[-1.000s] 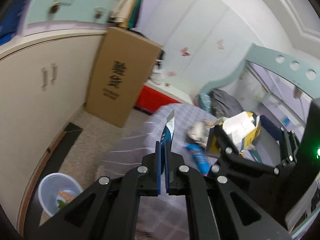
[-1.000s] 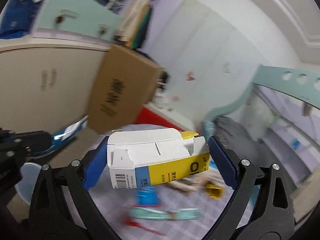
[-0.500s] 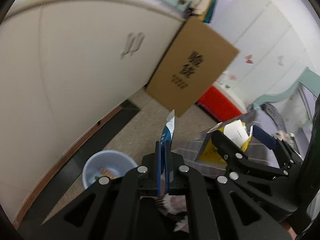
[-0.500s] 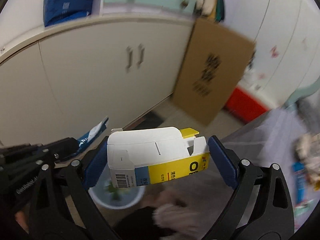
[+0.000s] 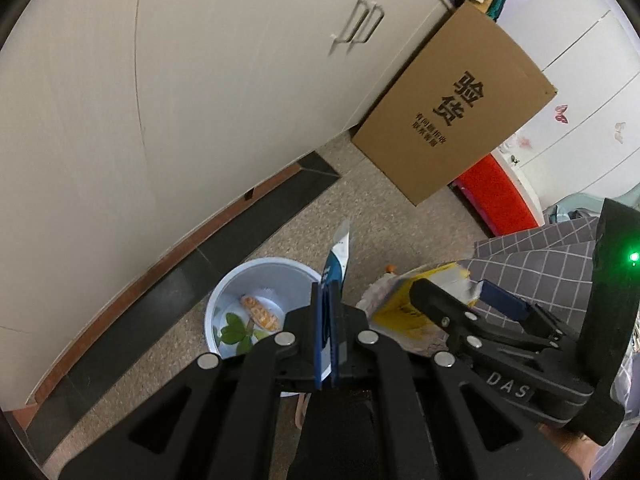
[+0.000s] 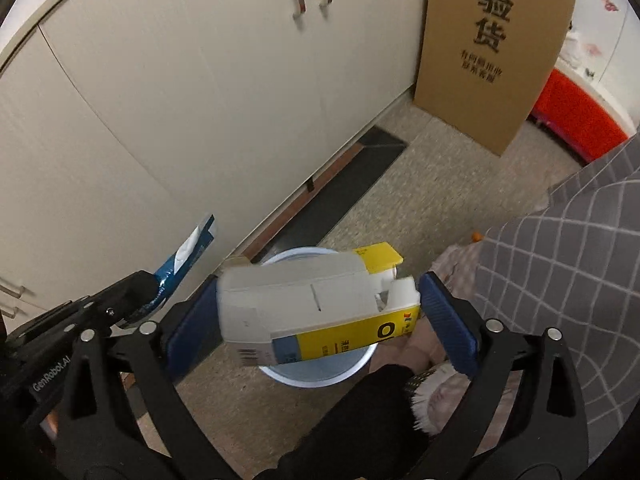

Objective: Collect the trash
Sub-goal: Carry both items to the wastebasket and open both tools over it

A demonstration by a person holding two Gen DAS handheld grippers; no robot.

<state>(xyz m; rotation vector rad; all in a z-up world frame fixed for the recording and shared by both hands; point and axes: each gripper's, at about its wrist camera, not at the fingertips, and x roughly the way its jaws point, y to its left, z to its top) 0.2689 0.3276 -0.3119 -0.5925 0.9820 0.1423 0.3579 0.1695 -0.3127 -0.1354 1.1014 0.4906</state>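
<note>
My left gripper [image 5: 329, 300] is shut on a flat blue and white wrapper [image 5: 338, 258], held upright over the near rim of a light blue bin [image 5: 256, 280] on the floor. The bin holds an orange snack piece and green leaves. My right gripper [image 6: 316, 312] has its jaws spread; the white and yellow carton [image 6: 316, 312] sits tilted between the pads, with a gap at the right pad, directly over the bin [image 6: 320, 376]. The carton also shows in the left wrist view [image 5: 420, 304], and the wrapper shows in the right wrist view [image 6: 188, 256].
Cream cabinet doors [image 5: 160, 120] stand behind the bin. A tall brown cardboard box [image 5: 456, 108] leans against them. A grey checked cloth [image 6: 580, 264] hangs at the right. A red box [image 5: 496, 196] sits further back. The floor is speckled beige.
Both grippers have swung left and down from the cloth-covered surface to above the bin. The right jaws have spread and the carton has tilted loose between them.
</note>
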